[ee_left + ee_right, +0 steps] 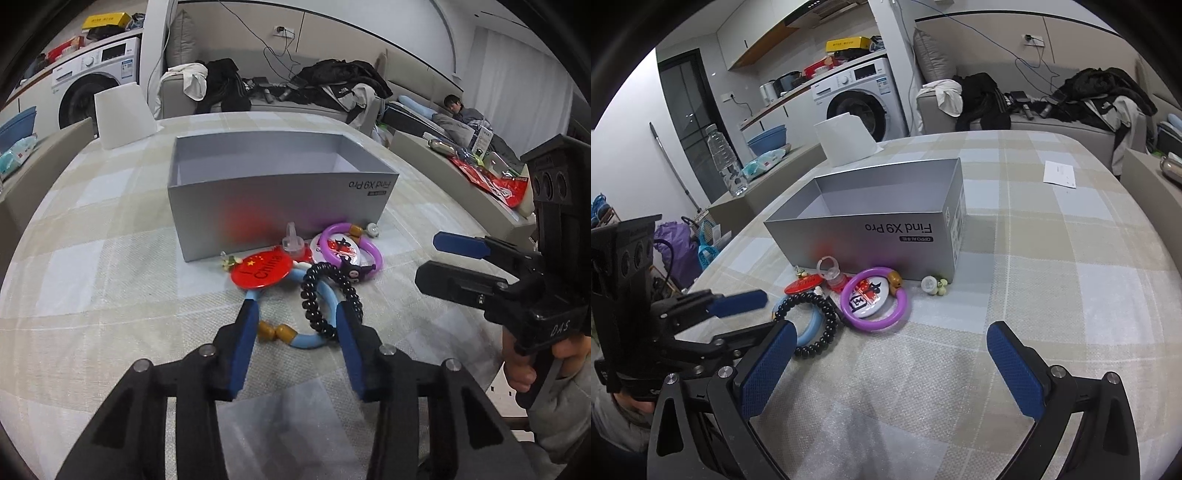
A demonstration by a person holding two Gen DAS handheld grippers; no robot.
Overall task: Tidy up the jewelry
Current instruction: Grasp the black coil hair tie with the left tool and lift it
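Observation:
An open grey box point(277, 199) stands on the checked tablecloth. A pile of trinkets lies against its near wall: a red badge point(264, 271), a clear ring point(291, 240), a purple bracelet point(905, 306) around a white badge point(870, 297), a black bead bracelet point(314, 302) and a light blue bracelet point(310, 341). My left gripper point(295, 314) straddles the blue bracelet flat on the cloth, its pads touching both outer sides; the black beads rest against the right pad. My right gripper point(892, 328) hangs wide open just short of the purple bracelet, holding nothing.
A small white charm point(932, 285) lies by the box's right corner. A white paper roll point(846, 140) stands behind the box and a paper slip point(1059, 174) lies far right. Beyond the table are a cluttered sofa and a person lying down point(458, 107).

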